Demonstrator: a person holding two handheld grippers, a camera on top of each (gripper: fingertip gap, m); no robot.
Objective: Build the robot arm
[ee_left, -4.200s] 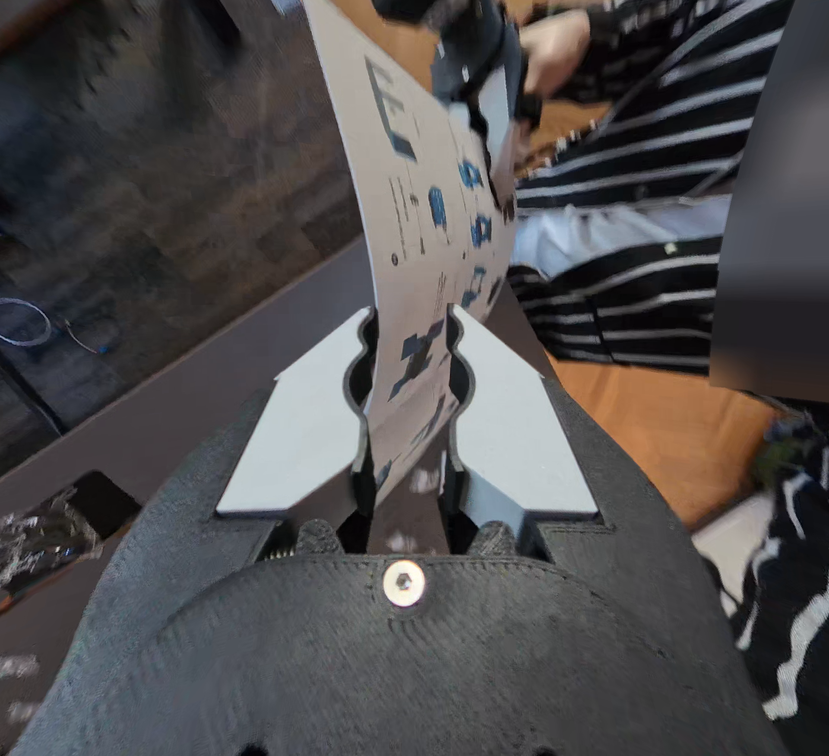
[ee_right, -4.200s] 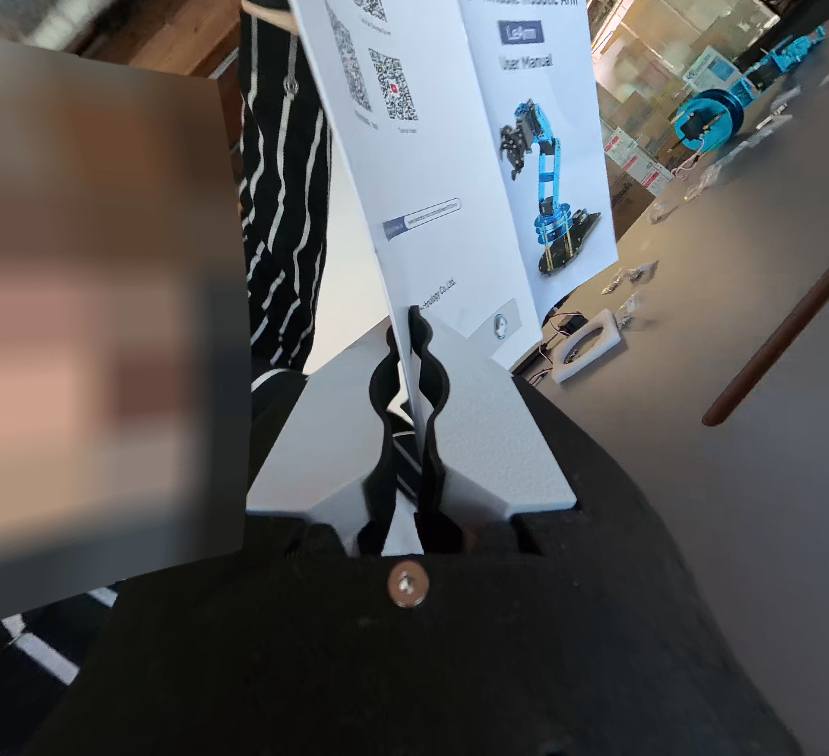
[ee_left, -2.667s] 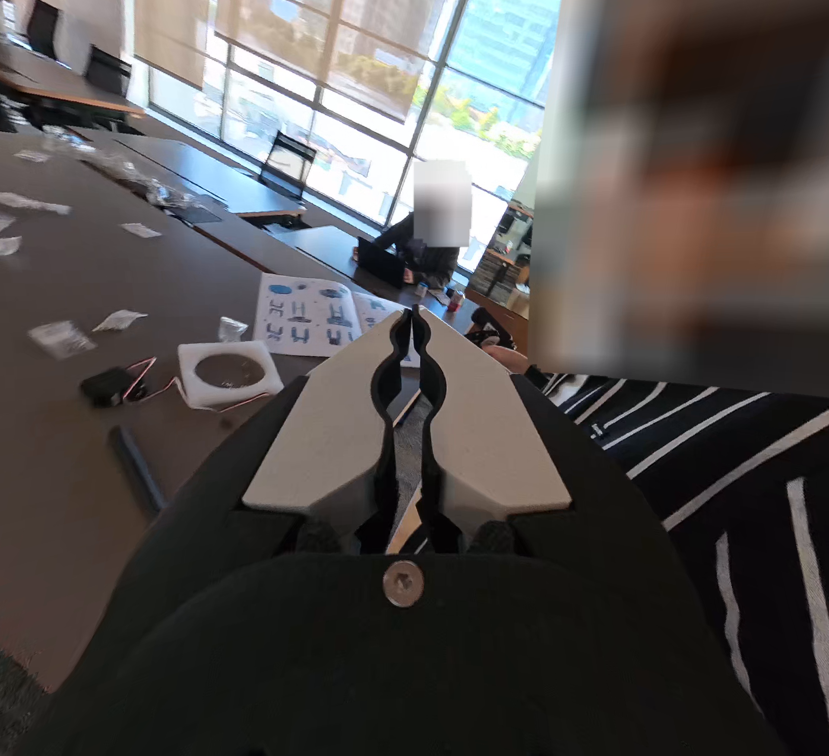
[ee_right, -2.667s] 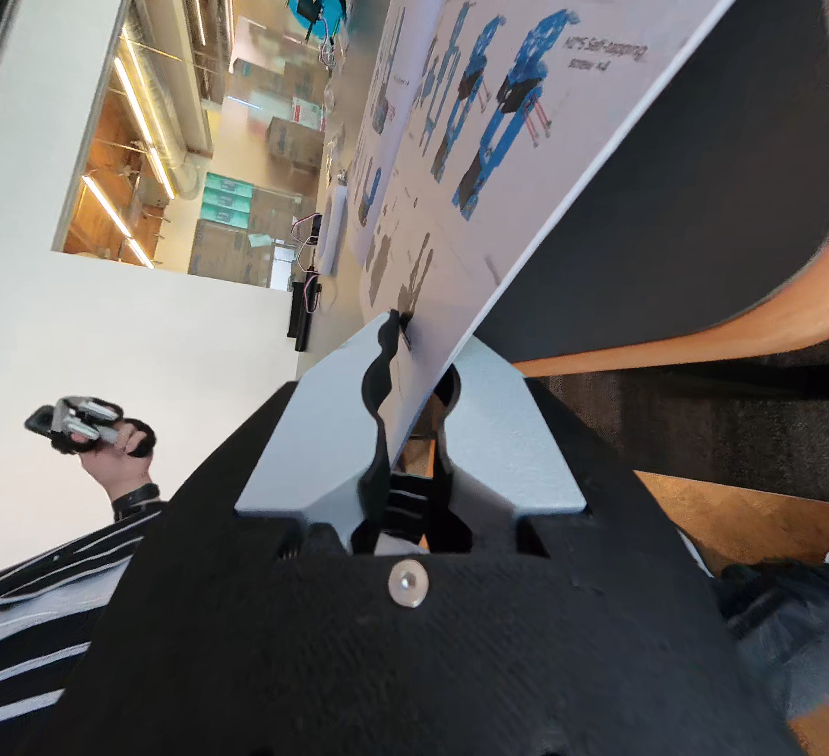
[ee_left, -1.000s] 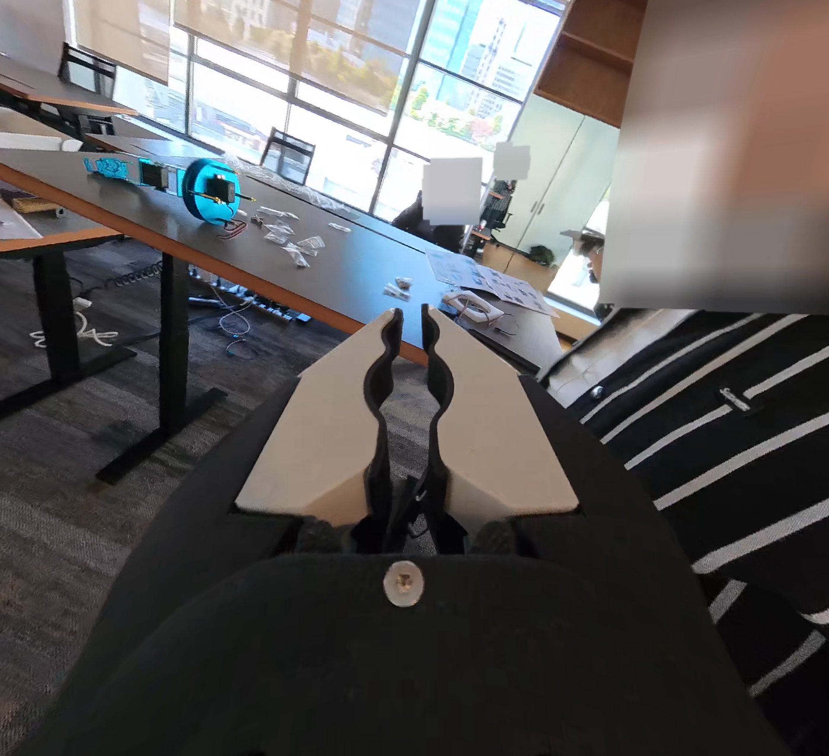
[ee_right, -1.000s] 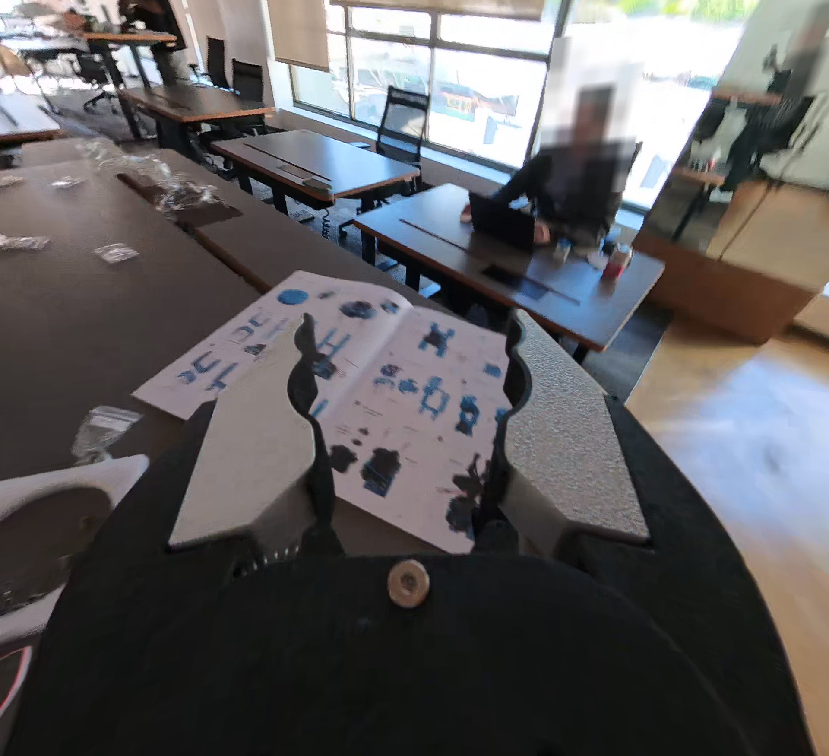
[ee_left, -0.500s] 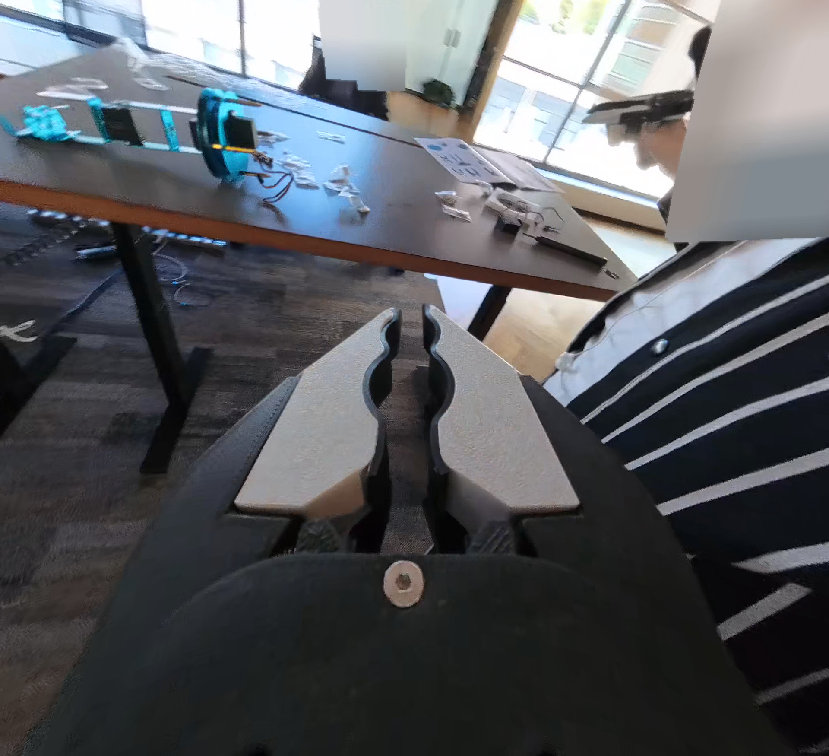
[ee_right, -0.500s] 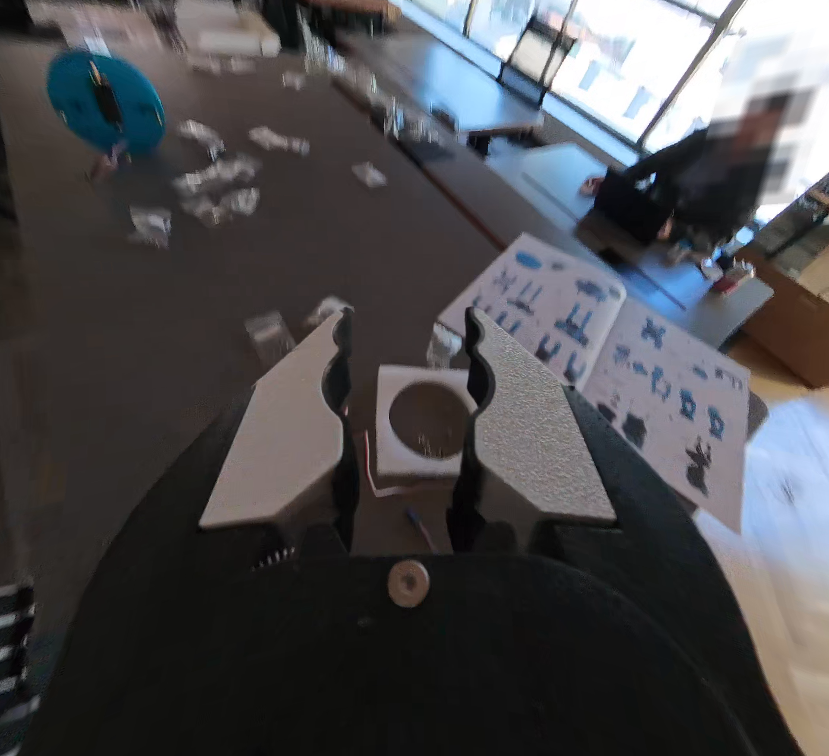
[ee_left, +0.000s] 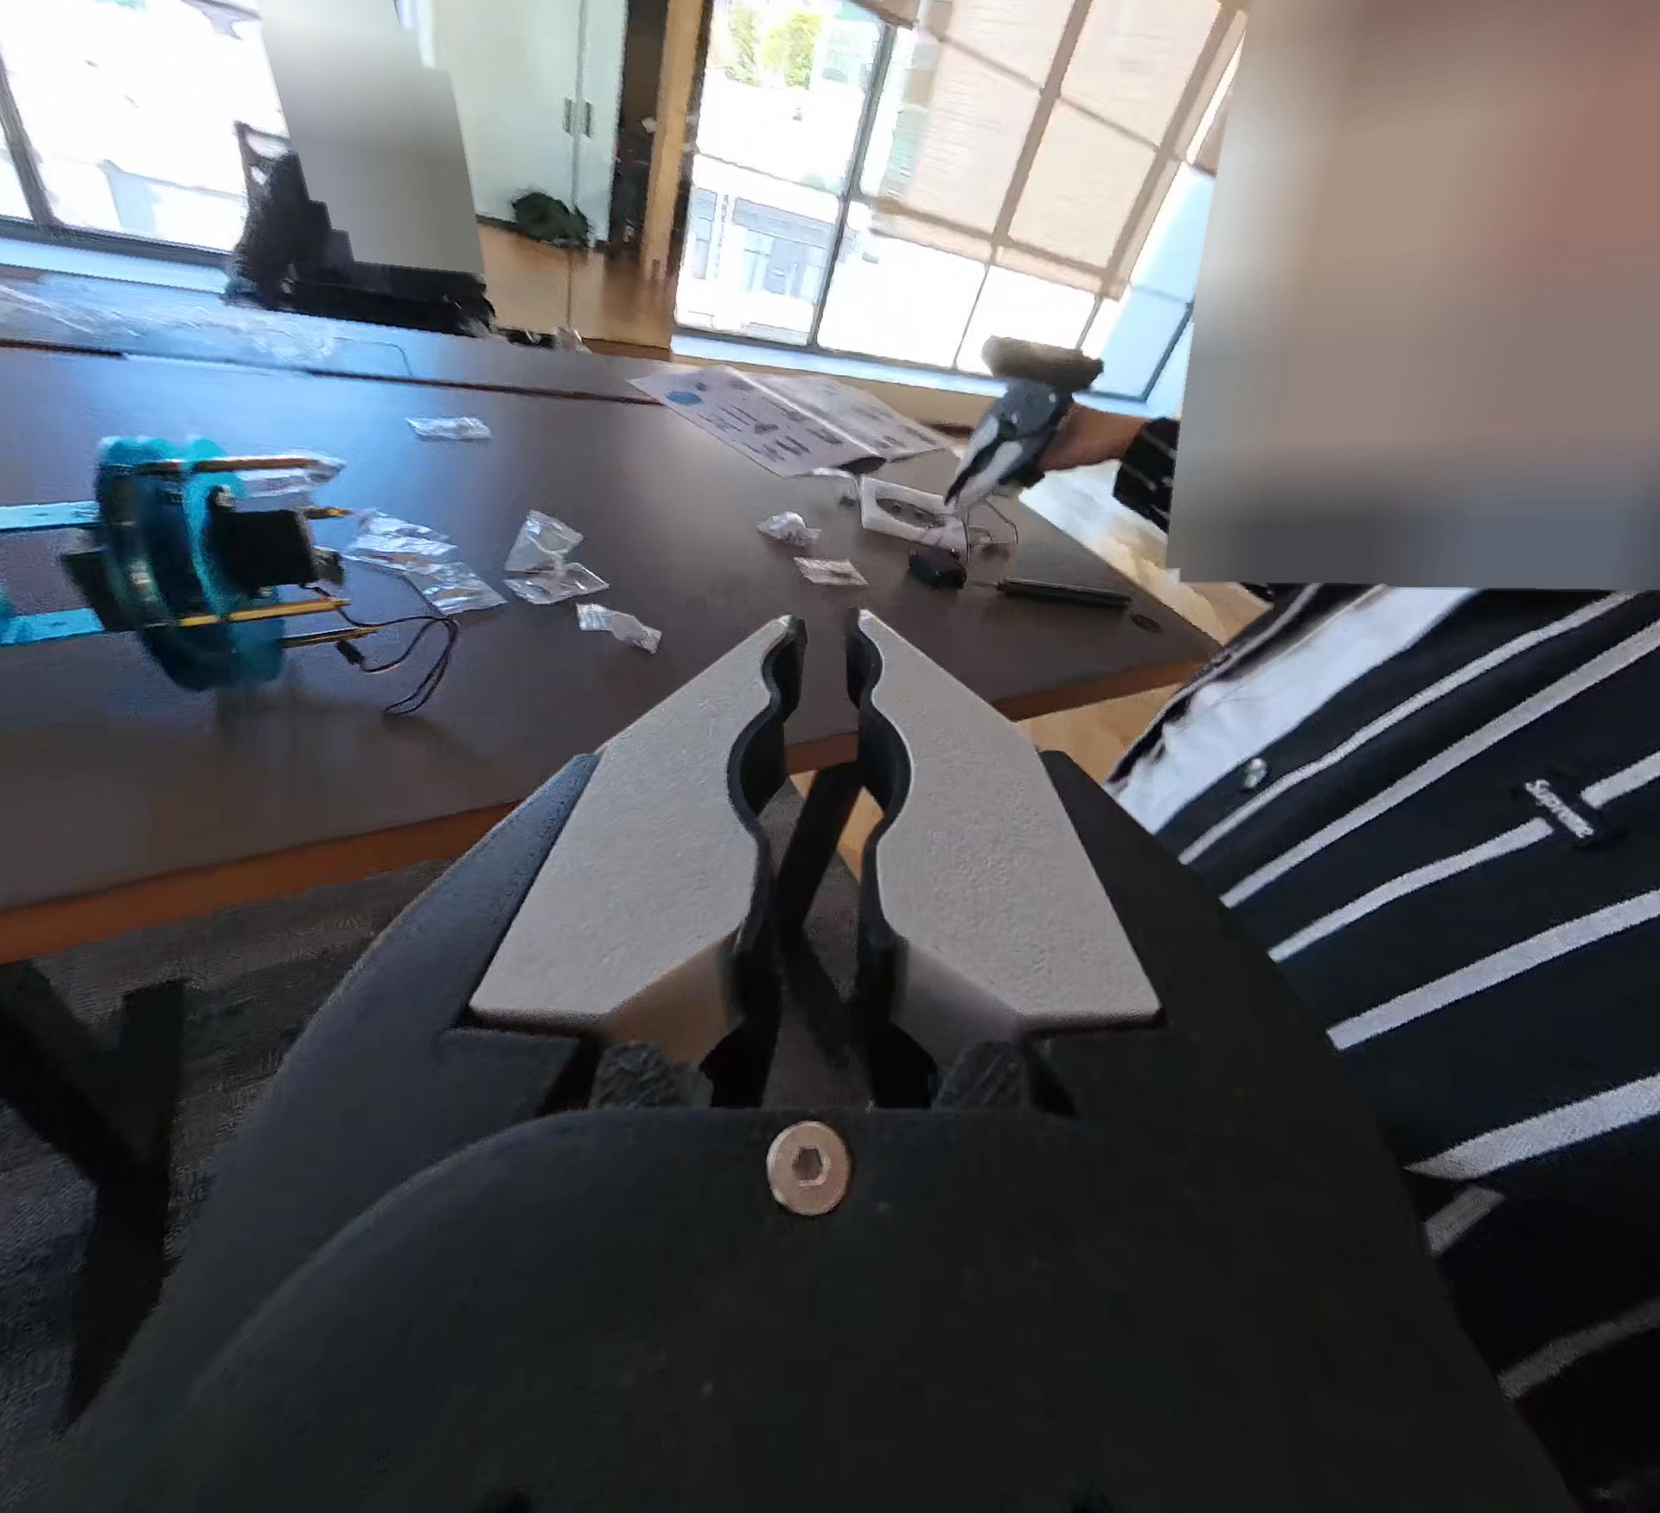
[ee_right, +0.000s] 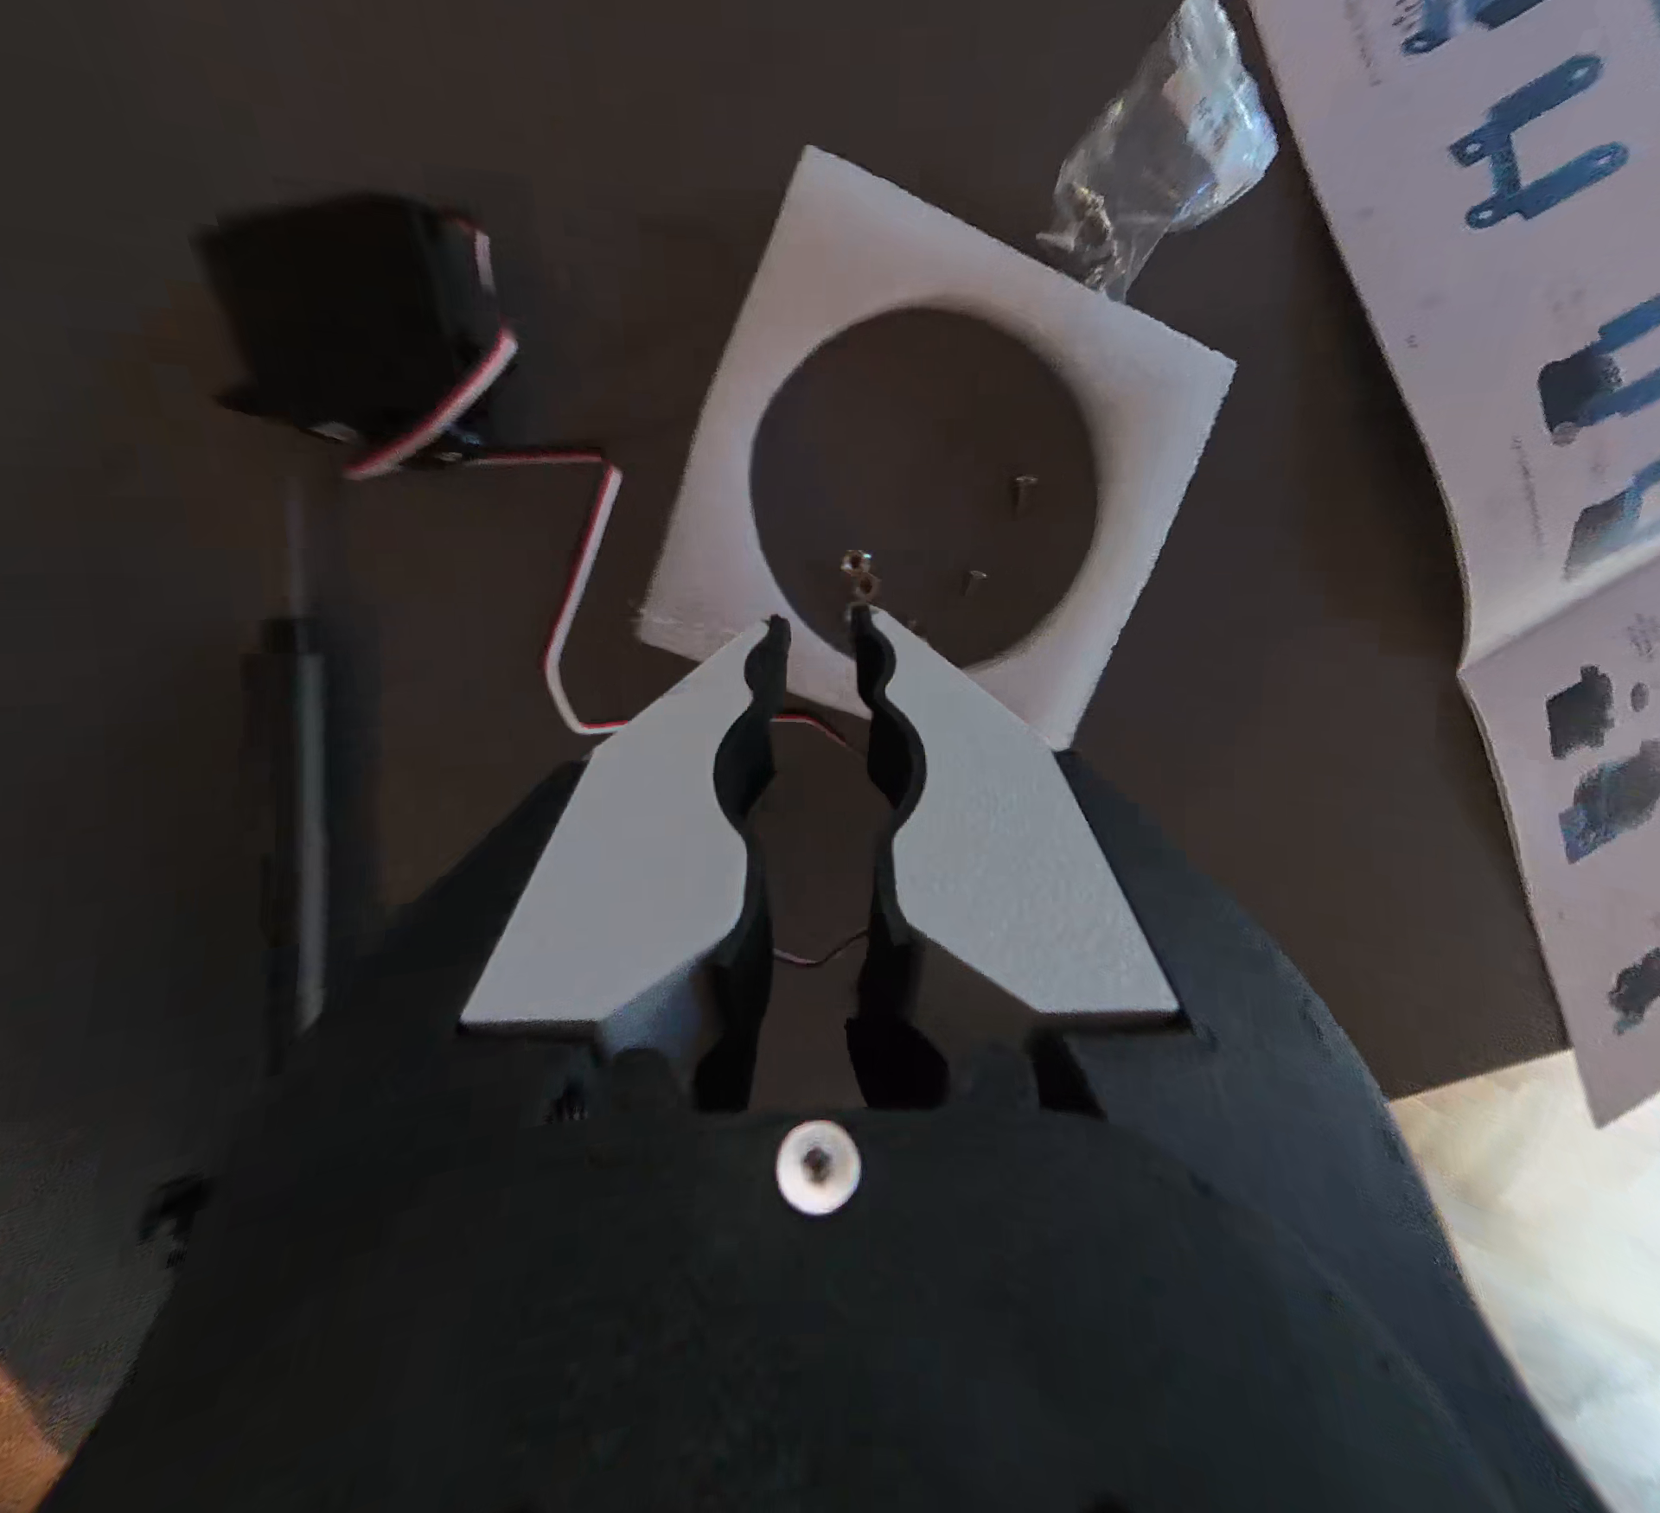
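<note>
**Right hand-held gripper above the foam square, left one off the table edge**

The white foam square (ee_right: 907,284) with a round cut-out lies flat on the dark table (ee_right: 449,33); small screws (ee_right: 1021,489) and a brass-coloured bit sit on the table surface inside its hole. The right hand-held gripper (ee_right: 817,624) hovers over the near edge of that foam square, jaws a narrow gap apart, holding nothing, tips pointing at the hole's near rim. Left of the foam square sits a black servo (ee_right: 359,320), its red-white-black lead (ee_right: 588,572) curving toward the foam's near corner. Beyond the foam's far corner lies a clear bag of hardware (ee_right: 1168,140), and to the foam's right an open instruction booklet (ee_right: 1482,392) with blue part drawings. A dark screwdriver-like tool (ee_right: 301,796) lies left of the foam, nearer than the servo.

The left hand-held gripper (ee_left: 819,633) is held out past the table's near edge, well away from the foam square (ee_left: 898,502), jaws slightly apart and empty. Farther left on the table stands a blue round robot base (ee_left: 171,563) among scattered clear bags (ee_left: 539,545).
</note>
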